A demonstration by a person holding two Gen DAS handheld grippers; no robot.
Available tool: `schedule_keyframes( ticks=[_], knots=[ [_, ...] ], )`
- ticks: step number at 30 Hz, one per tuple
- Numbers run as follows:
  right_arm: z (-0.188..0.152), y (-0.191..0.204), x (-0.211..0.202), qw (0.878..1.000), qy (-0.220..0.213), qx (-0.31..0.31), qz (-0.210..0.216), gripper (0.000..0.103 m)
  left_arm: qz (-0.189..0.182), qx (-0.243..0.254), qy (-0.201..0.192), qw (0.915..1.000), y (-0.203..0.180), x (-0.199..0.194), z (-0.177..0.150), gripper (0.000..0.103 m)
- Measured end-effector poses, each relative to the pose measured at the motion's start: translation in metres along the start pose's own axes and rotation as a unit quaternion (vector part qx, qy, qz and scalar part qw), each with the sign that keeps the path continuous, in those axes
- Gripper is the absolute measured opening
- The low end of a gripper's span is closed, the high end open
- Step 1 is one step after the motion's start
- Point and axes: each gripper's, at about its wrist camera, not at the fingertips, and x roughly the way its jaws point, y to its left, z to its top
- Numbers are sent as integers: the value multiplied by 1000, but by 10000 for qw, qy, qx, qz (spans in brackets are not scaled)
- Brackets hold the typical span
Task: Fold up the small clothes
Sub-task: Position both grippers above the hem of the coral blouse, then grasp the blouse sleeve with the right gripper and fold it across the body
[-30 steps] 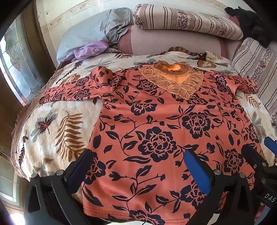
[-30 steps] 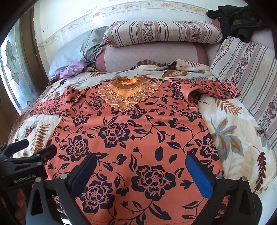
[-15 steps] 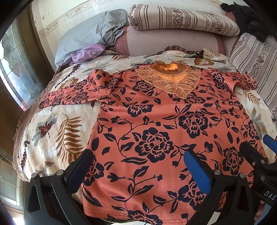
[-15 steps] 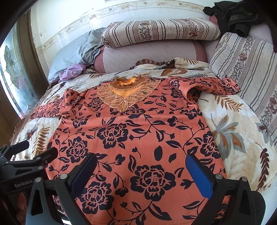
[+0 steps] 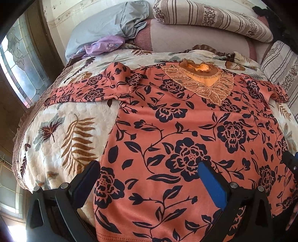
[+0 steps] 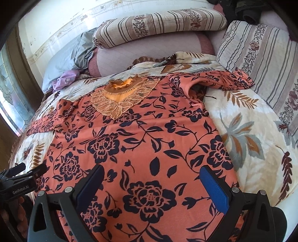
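An orange top with a dark floral print (image 5: pixel 178 137) (image 6: pixel 141 141) lies spread flat on the bed, lace neckline (image 5: pixel 203 82) at the far end, hem toward me. Its left sleeve (image 5: pixel 83 91) stretches out to the left; its right sleeve (image 6: pixel 219 80) lies bunched by the striped cushion. My left gripper (image 5: pixel 149 167) hovers open above the hem's left part, nothing between its fingers. My right gripper (image 6: pixel 151 171) hovers open above the hem's right part, also empty. Each gripper shows at the edge of the other's view: the right one (image 5: pixel 290 163), the left one (image 6: pixel 24 171).
A cream leaf-print quilt (image 5: pixel 61 141) (image 6: pixel 247 134) covers the bed. Striped pillows (image 5: pixel 208 16) (image 6: pixel 264 61), a pink bolster (image 6: pixel 149 54), a grey pillow (image 5: pixel 100 28) and a lilac cloth (image 5: pixel 104 44) line the far end. A leaded window (image 5: pixel 20 59) stands at left.
Both grippers have drifted slightly forward and left over the top, staying open. The top has not moved.
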Motion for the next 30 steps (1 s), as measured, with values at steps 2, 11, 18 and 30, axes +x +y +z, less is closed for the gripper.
schedule_keyframes(
  ticks=[2, 11, 18, 30],
  knots=[
    [1, 0, 4, 10000, 43, -46, -3, 103, -92, 43, 156, 9998, -6, 3, 1, 103],
    [51, -67, 20, 9926, -263, 734, 934, 103, -307, 233, 198, 9991, -13, 24, 7, 103],
    [114, -268, 93, 9120, -491, 3884, 1229, 94, -295, 3, 154, 9994, 21, 62, 17, 103],
    [186, -342, 189, 8807, -374, 4692, 529, 49, -493, -360, 40, 9981, 51, 99, 2, 103]
  ],
)
